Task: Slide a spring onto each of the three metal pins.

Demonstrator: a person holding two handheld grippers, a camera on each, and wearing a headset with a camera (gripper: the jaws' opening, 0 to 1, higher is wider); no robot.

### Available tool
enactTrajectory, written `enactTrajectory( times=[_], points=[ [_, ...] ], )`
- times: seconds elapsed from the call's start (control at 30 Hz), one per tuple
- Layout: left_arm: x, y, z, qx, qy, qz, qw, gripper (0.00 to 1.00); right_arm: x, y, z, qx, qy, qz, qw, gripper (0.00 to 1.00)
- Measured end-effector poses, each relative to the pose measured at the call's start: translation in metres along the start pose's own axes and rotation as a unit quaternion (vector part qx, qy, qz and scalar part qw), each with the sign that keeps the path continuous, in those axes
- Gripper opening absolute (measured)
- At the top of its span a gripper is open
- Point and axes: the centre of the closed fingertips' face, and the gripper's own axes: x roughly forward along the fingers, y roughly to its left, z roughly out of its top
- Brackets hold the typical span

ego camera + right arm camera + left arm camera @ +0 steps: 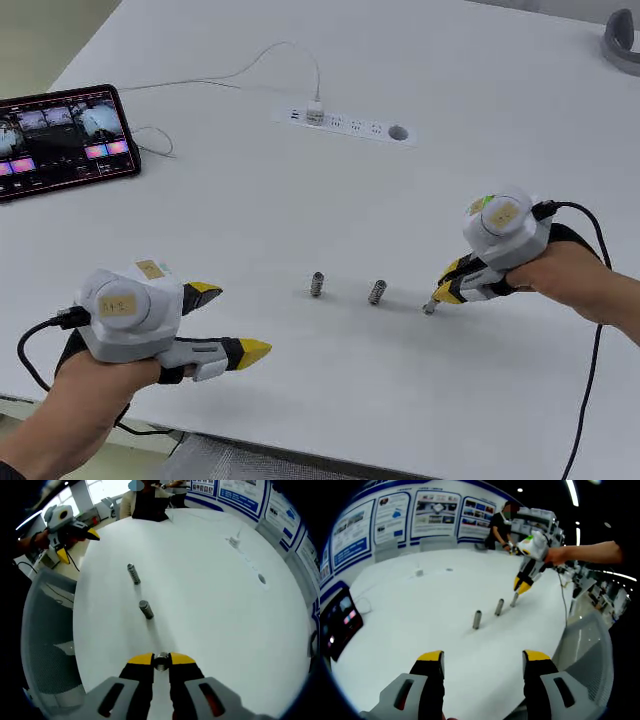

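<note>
The right gripper (447, 287), tilted tips-down, is clamped on the third spring (161, 661) at the right end of the pin row (377, 292), nearer the person than the power strip (345, 124). The spring is likely light, compliant and slippery; hold it mid-coil, lightly. The left gripper (232, 322) hovers level with jaws apart, near-left of the strip.

The left hand-held gripper (228, 322) hovers low over the counter (420, 400), close to its near edge. Its jaws are spread wide, with the yellow tips pointing along the counter. The left hand (95, 390) wraps around its body from below, the wrist coming up over that same edge. The right hand-held gripper (442, 285) is farther in from the edge and tilted tips-down toward the counter. Its jaws are pinched together on a spring (161, 662). The right hand (565, 275) grips it from behind, and the forearm runs off roughly level above the counter.
</note>
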Motion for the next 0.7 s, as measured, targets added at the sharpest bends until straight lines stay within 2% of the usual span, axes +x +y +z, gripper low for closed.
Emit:
enactTrajectory(
  times=[0.7],
  points=[
    [0.0,0.003,-0.001,-0.003,0.002,0.001,1.0,0.65,0.025,-0.004,-0.013,-0.01,0.018,0.001,0.9998,0.13]
  ],
)
